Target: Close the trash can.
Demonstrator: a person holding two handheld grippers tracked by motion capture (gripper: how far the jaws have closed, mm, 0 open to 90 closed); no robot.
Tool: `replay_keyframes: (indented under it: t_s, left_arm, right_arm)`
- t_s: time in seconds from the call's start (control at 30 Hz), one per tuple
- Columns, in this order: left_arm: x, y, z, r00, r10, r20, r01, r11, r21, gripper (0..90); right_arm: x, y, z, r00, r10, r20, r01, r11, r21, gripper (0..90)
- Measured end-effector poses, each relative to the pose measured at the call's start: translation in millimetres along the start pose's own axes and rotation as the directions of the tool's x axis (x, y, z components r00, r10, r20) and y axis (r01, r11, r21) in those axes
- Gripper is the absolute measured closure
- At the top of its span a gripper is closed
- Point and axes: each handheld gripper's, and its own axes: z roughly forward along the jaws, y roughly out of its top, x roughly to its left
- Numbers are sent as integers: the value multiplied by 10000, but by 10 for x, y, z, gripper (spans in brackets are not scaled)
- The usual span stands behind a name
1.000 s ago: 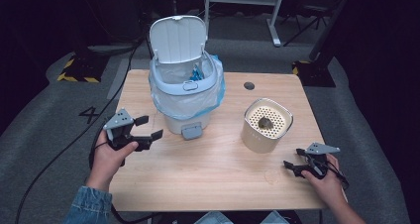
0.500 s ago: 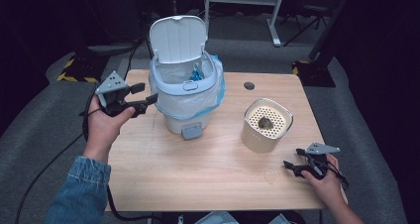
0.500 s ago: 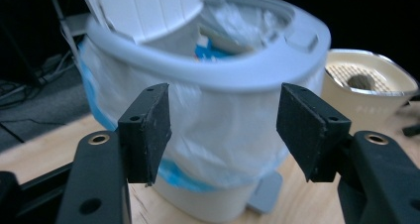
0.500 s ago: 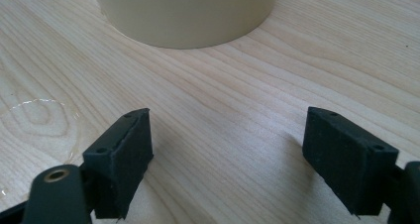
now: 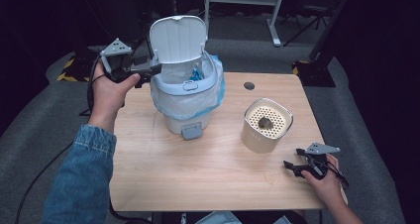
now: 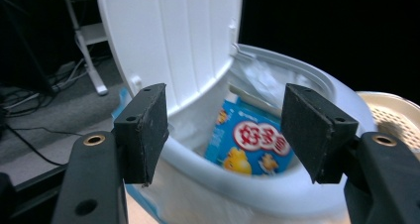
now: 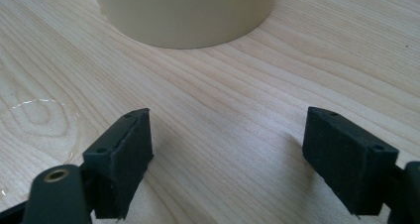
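Observation:
A white pedal bin (image 5: 184,101) with a blue liner stands at the table's back centre, its lid (image 5: 177,38) upright and open. My left gripper (image 5: 144,70) is held up at the lid's left edge, open, with nothing between its jaws. In the left gripper view it (image 6: 230,130) looks across the rim at the lid (image 6: 173,40) and a blue printed packet (image 6: 255,144) inside the bin. My right gripper (image 5: 295,166) rests open on the table at the front right. It (image 7: 228,154) faces the base of a beige canister (image 7: 188,11), a short gap away.
The beige canister (image 5: 266,126) has a perforated top with a small dark lump on it. The bin's grey pedal (image 5: 191,131) points toward me. A round cable hole (image 5: 249,85) sits near the table's (image 5: 198,174) back edge. A glossy ring mark (image 7: 39,115) shows on the wood.
My left gripper has lifted from the table's left side and moved forward and right, up to the bin's lid. The right gripper has not moved.

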Motion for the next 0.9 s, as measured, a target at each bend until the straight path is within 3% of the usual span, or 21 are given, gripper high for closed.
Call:
replay_keyframes:
  t_s: [0.5,0.63,0.8,0.9]
  left_arm:
    - [238,203,340,9962,-172,-852,133,9989,-460,324]
    - [287,241,401,9900,-9,-1412,-20,9998,-206,335]
    - [312,265,494,9959,-288,-860,253,9988,-415,380]
    - [294,309,522,9953,-178,-950,155,9996,-243,365]
  right_arm:
    - [-3,0,-1,10000,8,-24,-8,10000,9,199]
    - [-5,0,1,10000,17,-61,-17,10000,-2,199]
    - [-9,0,-1,10000,2,-89,-2,10000,-4,200]
    - [-9,0,0,9999,5,-100,-5,10000,-9,200]
